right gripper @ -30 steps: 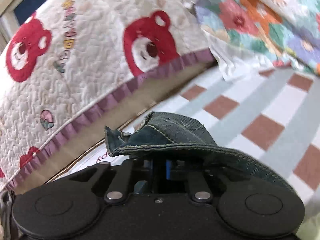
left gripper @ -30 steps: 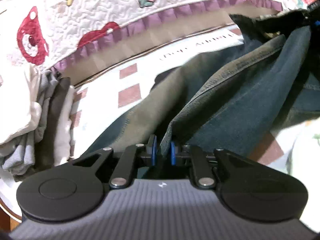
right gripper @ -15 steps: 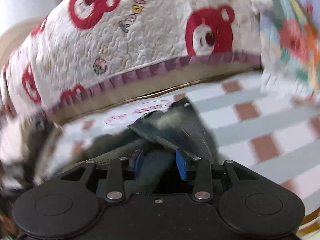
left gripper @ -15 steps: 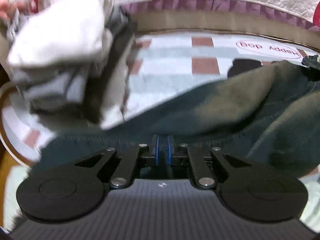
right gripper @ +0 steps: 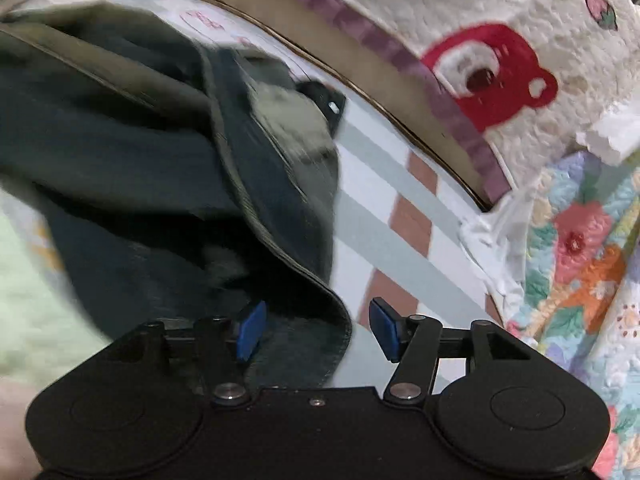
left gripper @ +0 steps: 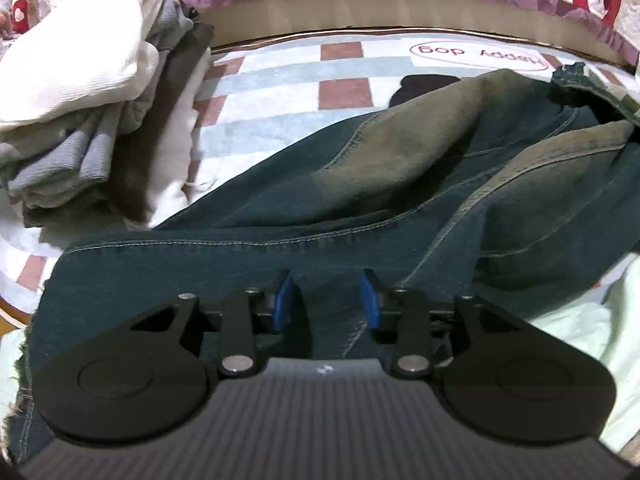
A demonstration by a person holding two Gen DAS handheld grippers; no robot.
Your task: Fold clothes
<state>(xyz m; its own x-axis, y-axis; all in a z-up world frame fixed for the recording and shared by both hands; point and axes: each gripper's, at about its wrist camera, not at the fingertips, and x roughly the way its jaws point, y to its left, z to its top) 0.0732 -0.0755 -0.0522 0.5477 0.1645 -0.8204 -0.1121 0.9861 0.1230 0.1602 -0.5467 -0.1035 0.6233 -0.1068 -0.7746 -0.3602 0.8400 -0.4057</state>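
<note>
Dark blue jeans (left gripper: 360, 184) lie folded over on a checked sheet (left gripper: 280, 80), one leg end spread flat nearest me. My left gripper (left gripper: 326, 300) hovers over that leg end, jaws opening, blue pads apart and not pressing the denim beneath them. In the right wrist view the jeans (right gripper: 160, 168) are blurred at the left. My right gripper (right gripper: 314, 330) is tilted, jaws opening wide; a denim edge lies loosely between its pads, untouched by the right pad.
A stack of folded white and grey clothes (left gripper: 80, 92) sits at the left. A quilt with red bears (right gripper: 500, 72) and a purple frill runs along the back. A floral quilt (right gripper: 580, 260) lies at the right, a pale green cloth (left gripper: 592, 320) nearby.
Both grippers have let go of the jeans, their pads spreading apart. The jeans went from held up to lying down on the sheet. The right gripper rolled strongly; the left swung toward the clothes stack.
</note>
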